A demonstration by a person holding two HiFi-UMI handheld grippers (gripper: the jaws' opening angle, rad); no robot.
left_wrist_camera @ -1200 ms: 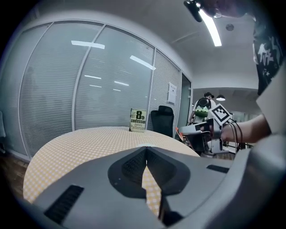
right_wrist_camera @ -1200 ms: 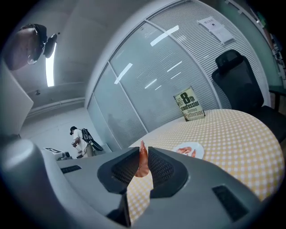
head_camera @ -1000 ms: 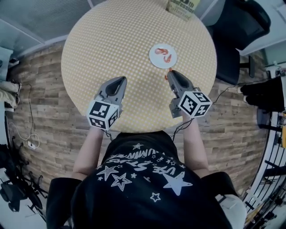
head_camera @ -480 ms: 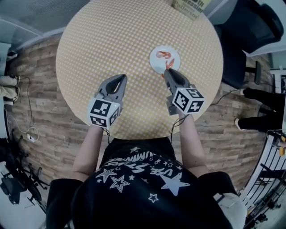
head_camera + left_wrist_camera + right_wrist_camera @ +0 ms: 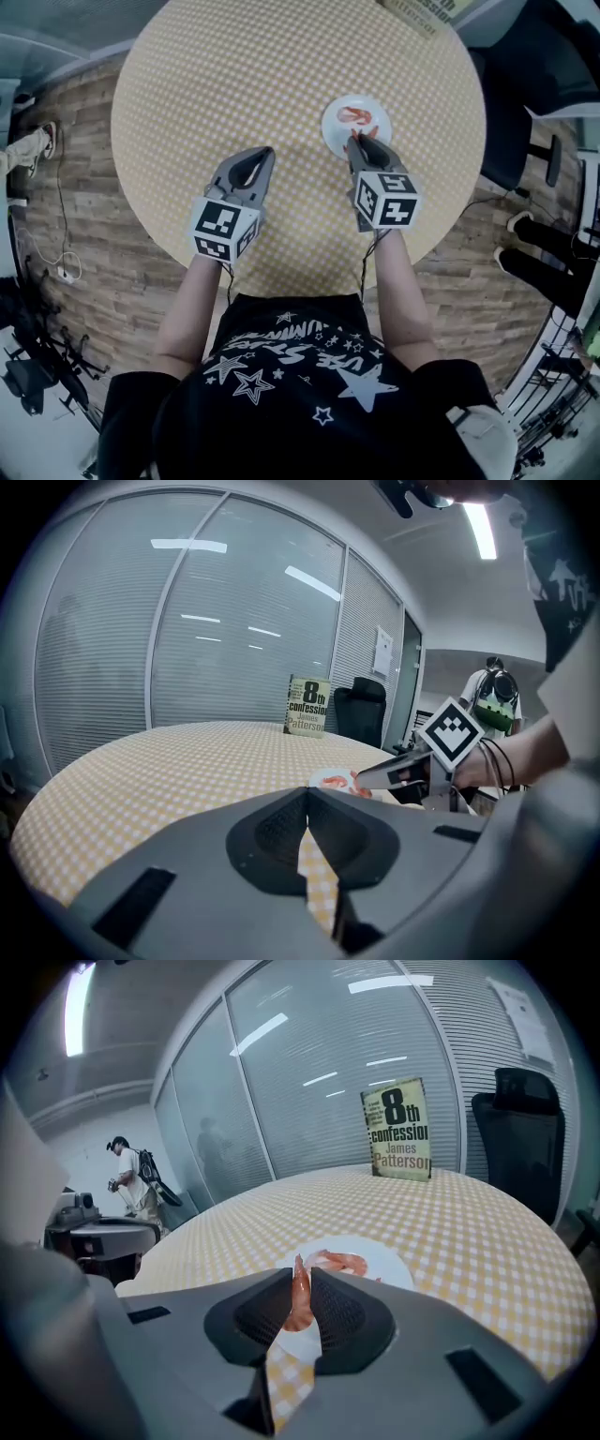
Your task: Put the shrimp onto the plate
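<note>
A small white plate (image 5: 333, 125) (image 5: 384, 1260) (image 5: 317, 776) sits on the round yellow-checked table (image 5: 234, 84), right of centre. One orange shrimp (image 5: 354, 115) (image 5: 339, 1262) lies on it. My right gripper (image 5: 357, 141) (image 5: 300, 1290) hangs over the plate's near edge, shut on a second shrimp (image 5: 300, 1299) that stands upright between its jaws. My left gripper (image 5: 251, 166) (image 5: 307, 816) hovers over the table to the plate's left, shut with nothing in it. In the left gripper view the right gripper (image 5: 361, 778) reaches the plate.
A book (image 5: 399, 1130) (image 5: 307, 705) stands upright at the table's far edge. A black office chair (image 5: 527, 1138) is beyond the table at the right. A person (image 5: 131, 1171) stands far off by glass walls. Wooden floor (image 5: 75, 216) surrounds the table.
My right gripper has carried the shrimp forward from the table near the plate to above the plate's near edge. The left gripper has barely moved.
</note>
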